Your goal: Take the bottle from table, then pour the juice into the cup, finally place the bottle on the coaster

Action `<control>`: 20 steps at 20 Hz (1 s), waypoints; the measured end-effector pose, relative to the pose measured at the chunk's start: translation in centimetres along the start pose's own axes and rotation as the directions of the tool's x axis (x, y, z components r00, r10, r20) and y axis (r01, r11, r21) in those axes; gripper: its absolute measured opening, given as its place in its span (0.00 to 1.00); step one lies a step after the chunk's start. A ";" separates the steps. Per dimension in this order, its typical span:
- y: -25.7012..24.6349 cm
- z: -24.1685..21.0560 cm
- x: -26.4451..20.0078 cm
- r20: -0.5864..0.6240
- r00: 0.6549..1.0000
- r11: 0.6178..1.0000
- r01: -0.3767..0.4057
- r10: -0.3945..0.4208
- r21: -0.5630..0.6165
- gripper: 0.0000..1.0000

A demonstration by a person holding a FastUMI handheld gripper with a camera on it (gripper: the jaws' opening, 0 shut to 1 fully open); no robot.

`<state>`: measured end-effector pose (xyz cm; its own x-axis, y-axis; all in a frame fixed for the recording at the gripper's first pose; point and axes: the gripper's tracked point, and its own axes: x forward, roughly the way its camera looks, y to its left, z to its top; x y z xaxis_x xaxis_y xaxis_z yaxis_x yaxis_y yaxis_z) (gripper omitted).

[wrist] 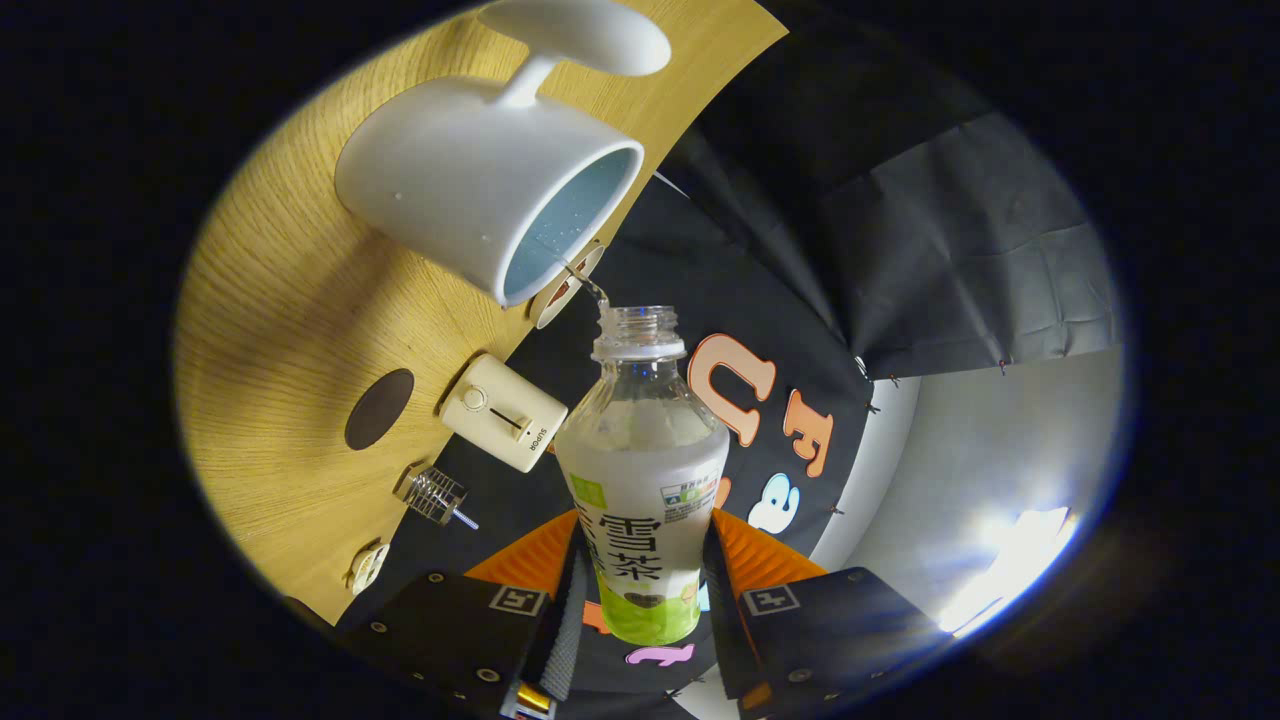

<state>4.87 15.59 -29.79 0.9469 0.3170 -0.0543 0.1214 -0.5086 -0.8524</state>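
Pouring step: under way, a thin stream runs from the bottle (642, 450) mouth into the cup (480, 190).
Coaster (379, 408): dark oval on the wooden surface (280, 330), left of the gripper, bare.
Cup: just beyond the bottle mouth, resting on the surface.
Bottle: clamped between both fingers of the gripper (642, 610), uncapped, long axis along the fingers, mouth aimed at the cup rim.
Next move: likely righting the bottle, then carrying it left to the coaster.
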 end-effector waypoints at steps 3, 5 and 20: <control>-0.1 0.2 0.1 0.009 1.000 1.000 0.004 -0.004 -0.003 0.57; -0.1 0.1 0.2 0.018 1.000 1.000 0.004 -0.004 -0.011 0.57; -0.4 0.2 0.2 0.035 0.999 1.000 0.006 -0.005 -0.021 0.57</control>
<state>4.99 16.05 -29.57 0.9353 0.3472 -0.0678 0.1331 -0.5231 -0.8418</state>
